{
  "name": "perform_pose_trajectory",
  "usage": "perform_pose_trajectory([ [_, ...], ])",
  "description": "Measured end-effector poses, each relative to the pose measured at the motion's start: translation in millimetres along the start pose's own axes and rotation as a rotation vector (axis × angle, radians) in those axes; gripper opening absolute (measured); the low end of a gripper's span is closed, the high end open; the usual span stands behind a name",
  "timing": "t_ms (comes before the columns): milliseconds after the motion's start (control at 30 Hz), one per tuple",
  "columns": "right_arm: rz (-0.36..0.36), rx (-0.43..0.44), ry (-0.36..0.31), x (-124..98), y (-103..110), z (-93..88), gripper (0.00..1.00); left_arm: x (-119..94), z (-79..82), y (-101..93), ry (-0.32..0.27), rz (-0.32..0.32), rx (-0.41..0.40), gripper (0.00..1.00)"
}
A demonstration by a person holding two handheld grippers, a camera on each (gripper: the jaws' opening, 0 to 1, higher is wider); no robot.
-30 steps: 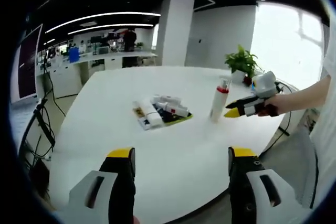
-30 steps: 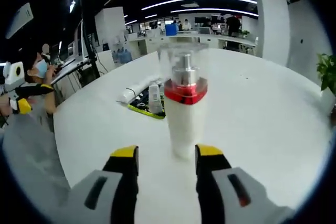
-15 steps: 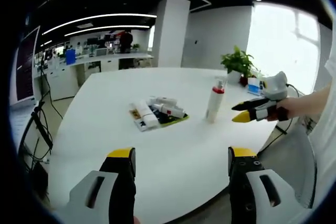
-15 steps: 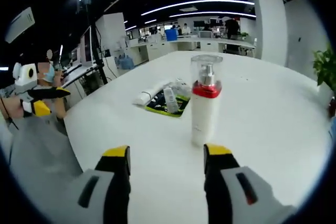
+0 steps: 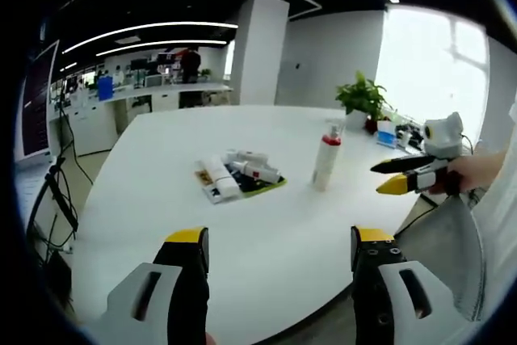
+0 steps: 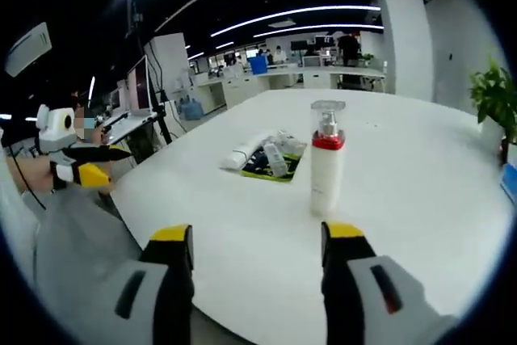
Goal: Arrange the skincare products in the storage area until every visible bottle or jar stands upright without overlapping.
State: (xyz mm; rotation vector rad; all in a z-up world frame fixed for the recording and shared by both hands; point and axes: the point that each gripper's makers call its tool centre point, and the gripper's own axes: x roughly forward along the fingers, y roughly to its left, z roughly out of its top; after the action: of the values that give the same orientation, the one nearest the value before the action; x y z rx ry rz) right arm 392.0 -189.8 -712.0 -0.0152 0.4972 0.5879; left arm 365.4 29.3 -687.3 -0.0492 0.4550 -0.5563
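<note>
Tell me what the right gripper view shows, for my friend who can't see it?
A tall white pump bottle with a red collar and clear cap stands upright on a big white round table, just beyond the open right gripper. Farther back, several white tubes and bottles lie jumbled on a dark tray with a yellow-green edge. The left gripper shows at the left edge.

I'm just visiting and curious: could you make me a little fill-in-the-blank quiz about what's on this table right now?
1. The white pump bottle with the red collar stands ____ on the white table.
2. The pile of tubes lies on a tray with a ____ edge.
3. The jaws of the right hand-held gripper are ____ and hold nothing.
4. Behind the bottle, near the table's far edge, stands a green ____.

Missing words: upright; yellow-green; open; plant
</note>
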Motion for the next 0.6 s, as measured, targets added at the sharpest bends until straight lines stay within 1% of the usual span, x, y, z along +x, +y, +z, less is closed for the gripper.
perform_pose_trajectory([
  [167, -0.002, 0.001, -0.015, -5, 6, 3.6, 0.66, 0, 1.2, -0.4, -0.006, -0.006, -0.005, 0.69],
  [333, -0.001, -0.005, -0.036, -17, 13, 8.5, 0.68, -2, 3.4, 0.9, -0.018, -0.005, -0.024, 0.69],
  [533, 0.01, -0.012, -0.035, -20, 20, 0.9, 0.69, -5, 4.3, 3.9, -0.029, 0.014, -0.02, 0.69],
  [600, 0.01, -0.035, -0.037, -21, 23, 0.8, 0.71, -5, 3.8, 3.6, -0.026, 0.018, -0.017, 0.69],
])
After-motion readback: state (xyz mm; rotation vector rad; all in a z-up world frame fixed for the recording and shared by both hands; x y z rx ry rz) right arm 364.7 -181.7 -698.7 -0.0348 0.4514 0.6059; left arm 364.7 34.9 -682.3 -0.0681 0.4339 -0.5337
